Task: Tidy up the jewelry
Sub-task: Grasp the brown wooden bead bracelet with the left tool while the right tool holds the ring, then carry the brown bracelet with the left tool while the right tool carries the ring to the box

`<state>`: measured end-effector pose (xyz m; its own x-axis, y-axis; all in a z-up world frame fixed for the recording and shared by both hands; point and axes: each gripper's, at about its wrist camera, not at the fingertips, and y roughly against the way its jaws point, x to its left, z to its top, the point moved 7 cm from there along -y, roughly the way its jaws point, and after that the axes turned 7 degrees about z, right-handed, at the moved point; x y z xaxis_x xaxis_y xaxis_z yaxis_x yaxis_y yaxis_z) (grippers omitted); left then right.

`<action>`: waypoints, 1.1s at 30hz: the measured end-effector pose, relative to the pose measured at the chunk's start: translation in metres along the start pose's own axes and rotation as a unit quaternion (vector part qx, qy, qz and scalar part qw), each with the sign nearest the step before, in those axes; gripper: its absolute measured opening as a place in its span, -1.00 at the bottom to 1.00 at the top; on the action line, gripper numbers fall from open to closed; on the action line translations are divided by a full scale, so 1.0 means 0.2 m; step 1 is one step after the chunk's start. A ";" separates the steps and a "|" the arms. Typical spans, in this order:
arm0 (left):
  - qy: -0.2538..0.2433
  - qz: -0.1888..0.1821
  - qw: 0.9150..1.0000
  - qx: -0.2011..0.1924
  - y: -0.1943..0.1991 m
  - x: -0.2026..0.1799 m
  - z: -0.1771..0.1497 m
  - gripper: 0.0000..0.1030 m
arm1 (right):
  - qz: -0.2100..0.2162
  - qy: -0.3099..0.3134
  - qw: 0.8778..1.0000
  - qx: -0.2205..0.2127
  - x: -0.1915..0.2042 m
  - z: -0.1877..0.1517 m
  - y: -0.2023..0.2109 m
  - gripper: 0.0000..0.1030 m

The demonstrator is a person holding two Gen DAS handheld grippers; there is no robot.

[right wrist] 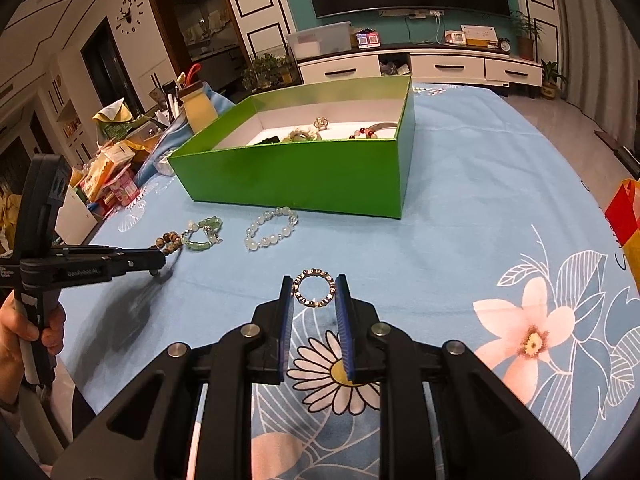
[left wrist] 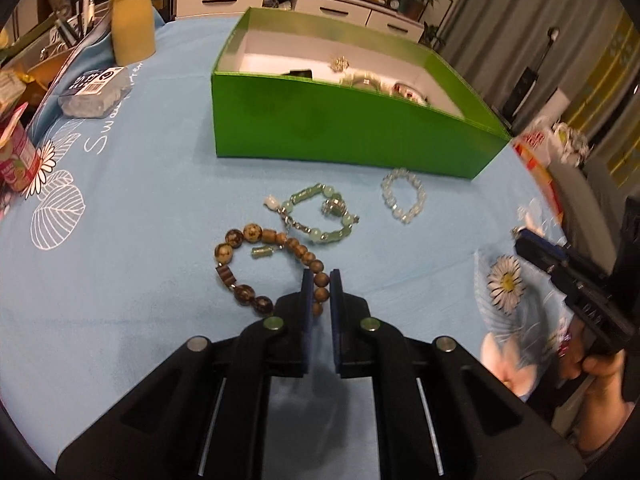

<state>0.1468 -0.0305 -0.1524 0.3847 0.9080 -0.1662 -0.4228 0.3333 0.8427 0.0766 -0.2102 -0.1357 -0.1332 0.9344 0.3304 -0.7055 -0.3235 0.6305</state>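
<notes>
I have the left gripper (left wrist: 321, 280) pinched narrow on the wooden bead bracelet (left wrist: 264, 266) and the right gripper (right wrist: 314, 285) clasping the metal ring bracelet (right wrist: 314, 289), so next I lift both toward the green box (right wrist: 304, 172) at twelve o'clock

Left gripper (left wrist: 321, 280) low, fingers (left wrist: 307, 292) nearly together, pinching beads. Right gripper (right wrist: 314, 286) fingers (right wrist: 343, 296) closed on ring held between tips.

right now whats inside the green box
Inside the green box, on its white floor: a pale green bracelet, a silvery ornament, red and pink beads, a metal bangle. The near wall hides the front floor.
</notes>
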 end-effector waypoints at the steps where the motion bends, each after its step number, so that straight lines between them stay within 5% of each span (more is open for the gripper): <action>1: 0.007 -0.005 1.000 -0.002 0.01 0.00 0.01 -0.86 | 0.001 0.000 1.000 -0.001 0.00 0.00 0.00 -0.60; 9: 0.052 -0.036 0.998 -0.020 0.13 0.07 0.07 -0.86 | 0.010 -0.001 1.000 -0.009 0.01 0.01 0.03 -0.60; 16: 0.051 -0.035 0.998 -0.013 0.11 0.07 0.06 -0.86 | 0.010 -0.003 1.000 -0.007 0.01 0.01 0.03 -0.60; 33: 0.059 -0.059 0.994 -0.074 0.31 0.03 0.23 -0.86 | 0.030 -0.012 0.999 -0.027 0.03 0.08 0.09 -0.60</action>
<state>0.1605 -0.0151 -0.0781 0.3429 0.8813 -0.3253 -0.5002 0.4644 0.7309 0.0746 -0.2119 -0.1113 -0.1597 0.9098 0.3832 -0.7333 -0.3692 0.5709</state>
